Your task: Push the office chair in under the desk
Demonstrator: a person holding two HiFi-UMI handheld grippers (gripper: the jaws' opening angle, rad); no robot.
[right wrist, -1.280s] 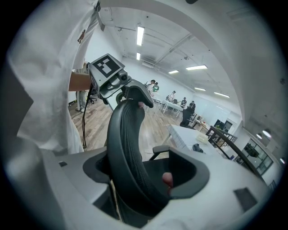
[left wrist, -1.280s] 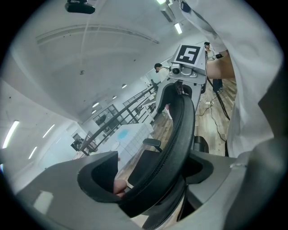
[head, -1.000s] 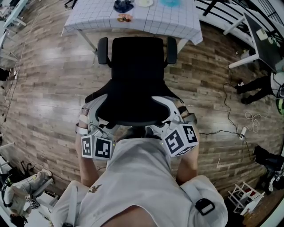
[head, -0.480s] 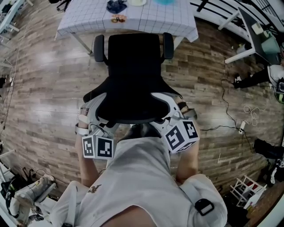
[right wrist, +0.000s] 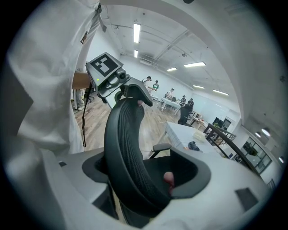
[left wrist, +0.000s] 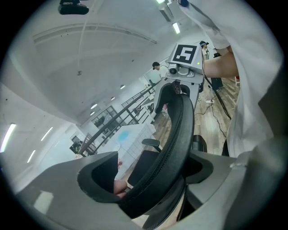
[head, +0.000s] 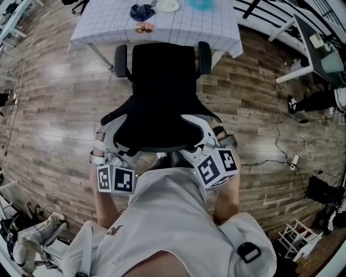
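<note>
Rolled chair (head: 162,86) nearer desk (head: 102,30). Clamped on backrest (head: 162,135) with left gripper (left wrist: 153,177) and right gripper (right wrist: 144,173). Risk of armrests (head: 121,59) striking desk edge.

There was one black mesh-backed office chair (head: 162,92), and it had two padded black armrests (head: 121,58). One desk draped in a white grid-patterned cloth (head: 108,27) stood in view. Four things lay on that cloth:
- one crumpled dark blue item (head: 142,11)
- one round white dish (head: 169,5)
- one round pale blue item (head: 201,4)
- one small orange-brown item (head: 143,28)

There were two grey handheld grippers, the left gripper (left wrist: 153,179) and the right gripper (right wrist: 144,175), each carrying one cube with black-and-white square markers (head: 217,167), so two cubes in all. One person in a white shirt (head: 167,227) held them. The distant people in the right gripper view were too small to count.
</note>
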